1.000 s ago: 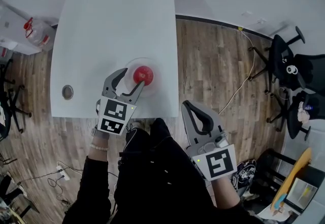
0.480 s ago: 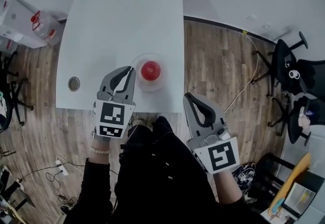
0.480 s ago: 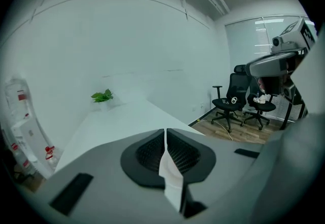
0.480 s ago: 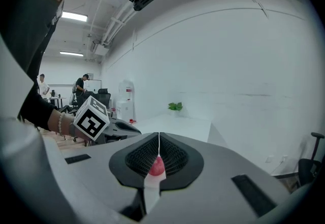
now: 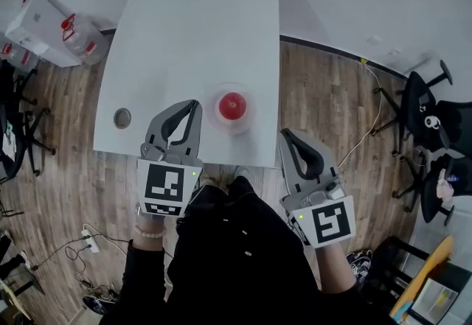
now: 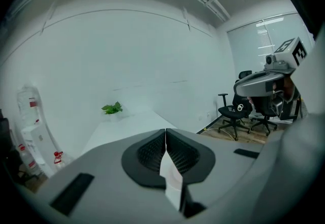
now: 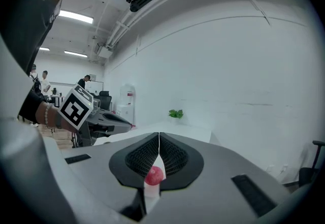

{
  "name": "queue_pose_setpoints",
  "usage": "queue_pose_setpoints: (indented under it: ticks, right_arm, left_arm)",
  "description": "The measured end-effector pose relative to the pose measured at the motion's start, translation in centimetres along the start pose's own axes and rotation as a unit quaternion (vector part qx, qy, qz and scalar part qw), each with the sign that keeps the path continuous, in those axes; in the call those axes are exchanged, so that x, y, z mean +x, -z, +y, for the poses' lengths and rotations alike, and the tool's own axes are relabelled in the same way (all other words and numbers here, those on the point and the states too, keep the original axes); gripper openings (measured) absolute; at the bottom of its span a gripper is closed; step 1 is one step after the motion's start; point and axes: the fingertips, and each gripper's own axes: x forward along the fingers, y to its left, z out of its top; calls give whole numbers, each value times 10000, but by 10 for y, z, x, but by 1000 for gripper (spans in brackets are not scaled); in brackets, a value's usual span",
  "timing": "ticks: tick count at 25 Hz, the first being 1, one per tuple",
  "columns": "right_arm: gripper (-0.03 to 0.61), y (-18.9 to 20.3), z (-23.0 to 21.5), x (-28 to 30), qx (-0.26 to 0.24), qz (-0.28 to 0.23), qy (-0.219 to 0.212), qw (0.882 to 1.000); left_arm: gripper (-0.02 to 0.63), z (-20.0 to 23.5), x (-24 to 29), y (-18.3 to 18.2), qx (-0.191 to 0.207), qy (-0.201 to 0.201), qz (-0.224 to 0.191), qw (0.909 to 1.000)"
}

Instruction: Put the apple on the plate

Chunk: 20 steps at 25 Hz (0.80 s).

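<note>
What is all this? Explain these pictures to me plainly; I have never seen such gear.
There is no robot here. A person holds a hand-held claw in each hand, and the cubes with square patterns are part of those claws. The head view comes from a camera on the person's head, looking steeply down. It shows the left claw at the left and the right claw at the right. The other two views come from a camera riding on each claw, looking along its jaws. On the white table stands a clear plate with a red apple on it. Both claws are shut and hold nothing. The left one's jaws have just closed with nothing between them. The apple seen past the right claw's jaws lies beyond them and is not gripped.
</note>
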Motion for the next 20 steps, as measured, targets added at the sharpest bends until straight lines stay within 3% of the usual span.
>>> queue_pose_setpoints:
  ticks: [6, 11, 20]
  right_arm:
    - [41, -14, 1, 2, -167, -93, -74, 9998]
    - [41, -18, 5, 4, -254, -94, -176, 9995]
    - [41, -33, 1, 10, -341, -268, -165, 9989]
  left_arm:
    - [17, 8, -23, -21, 144, -185, -143, 9996]
    - [17, 13, -40, -38, -94, -420, -121, 9990]
    - [17, 17, -56, -62, -30, -451, -312, 9985]
